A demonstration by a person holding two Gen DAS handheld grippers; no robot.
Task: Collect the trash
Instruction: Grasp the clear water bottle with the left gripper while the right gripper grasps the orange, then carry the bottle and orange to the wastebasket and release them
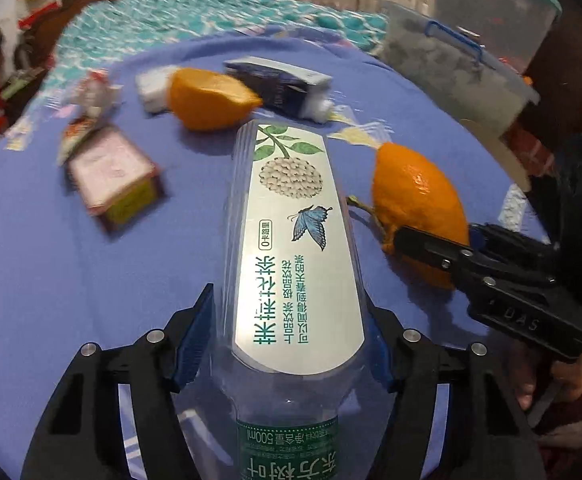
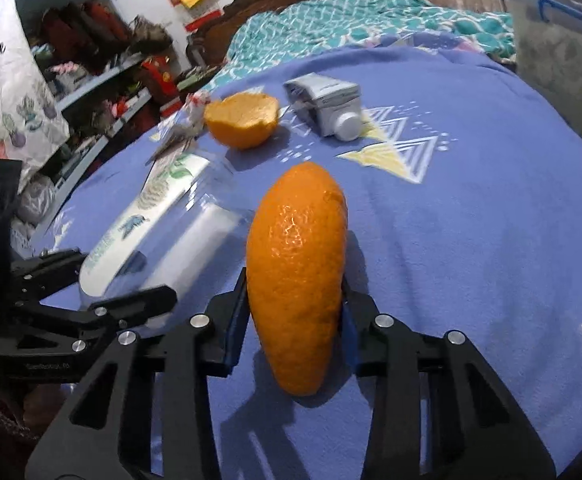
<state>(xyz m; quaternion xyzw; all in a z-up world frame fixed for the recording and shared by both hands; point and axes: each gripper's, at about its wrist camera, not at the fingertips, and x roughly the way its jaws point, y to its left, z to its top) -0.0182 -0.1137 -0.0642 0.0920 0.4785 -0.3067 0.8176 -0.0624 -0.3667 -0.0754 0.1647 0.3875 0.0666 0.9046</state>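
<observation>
Showing only leftward: blurred, perhaps cardboard, box [image 1: 111,178]; bottle [image 1: 291,240] gripped.

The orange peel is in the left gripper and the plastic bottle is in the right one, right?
No, it is the other way round. The right wrist view shows the right gripper shut on the orange peel, and the left wrist view shows the left gripper shut on the plastic bottle.
</observation>
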